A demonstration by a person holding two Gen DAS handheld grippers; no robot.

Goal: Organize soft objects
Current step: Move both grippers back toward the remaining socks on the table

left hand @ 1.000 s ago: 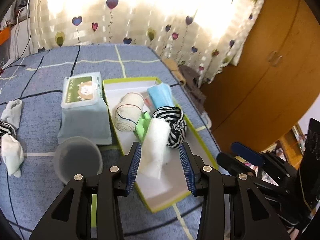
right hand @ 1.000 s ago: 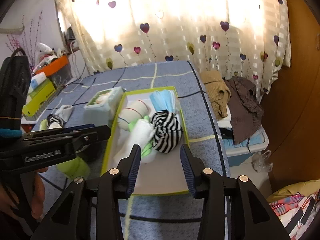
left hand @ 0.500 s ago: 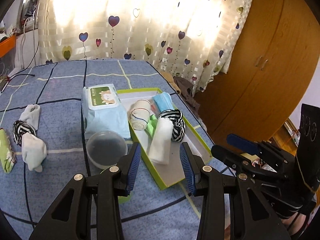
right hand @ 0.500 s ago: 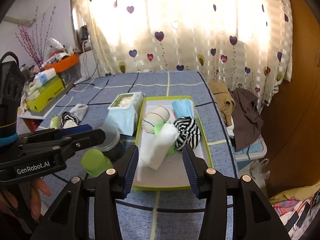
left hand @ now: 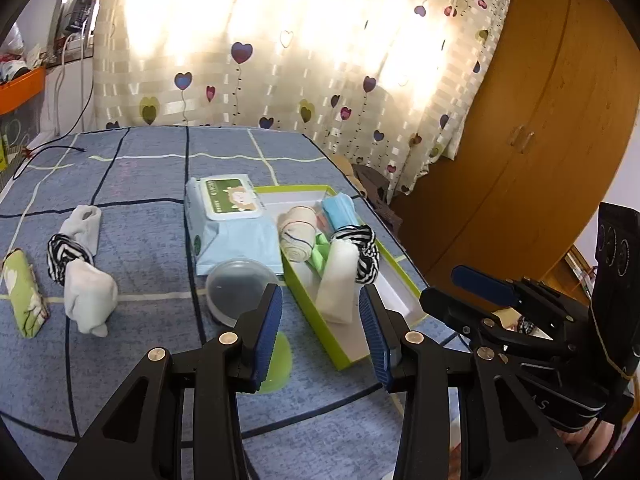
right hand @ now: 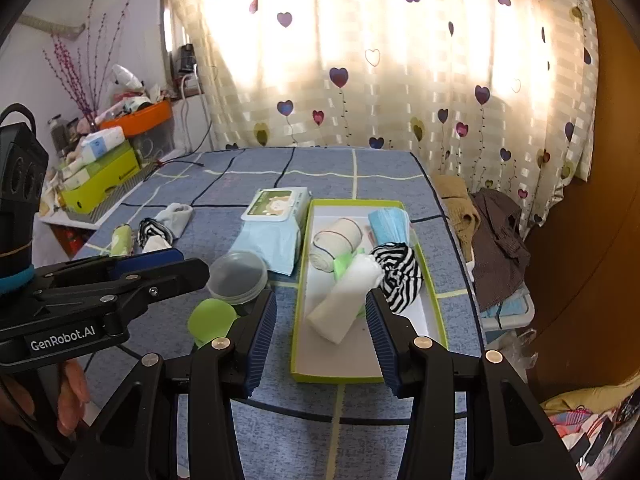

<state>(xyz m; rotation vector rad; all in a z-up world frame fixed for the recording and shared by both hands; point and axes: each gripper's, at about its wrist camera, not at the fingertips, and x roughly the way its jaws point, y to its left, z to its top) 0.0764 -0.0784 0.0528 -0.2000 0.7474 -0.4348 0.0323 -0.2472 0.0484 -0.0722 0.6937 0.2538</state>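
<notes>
Blue bed cover (left hand: 140,184), gridded with dark and pale lines. Directly on it: green-rimmed box (right hand: 436,316) toward the right edge, wipes pack (left hand: 228,220) just beside its left wall. Clear tub (left hand: 240,288) in front of the pack, green lid (right hand: 212,316) flat on the cover nearer still. Off to the left, well apart: grey sock (left hand: 86,224), striped sock (left hand: 66,254), white sock (left hand: 90,300) bunched close together, green roll (left hand: 24,292) beside them. Dark cable (left hand: 48,152) trailing across the far left corner.

Matt cloth sheet (left hand: 152,184), glossy wooden wardrobe (left hand: 532,128)
</notes>
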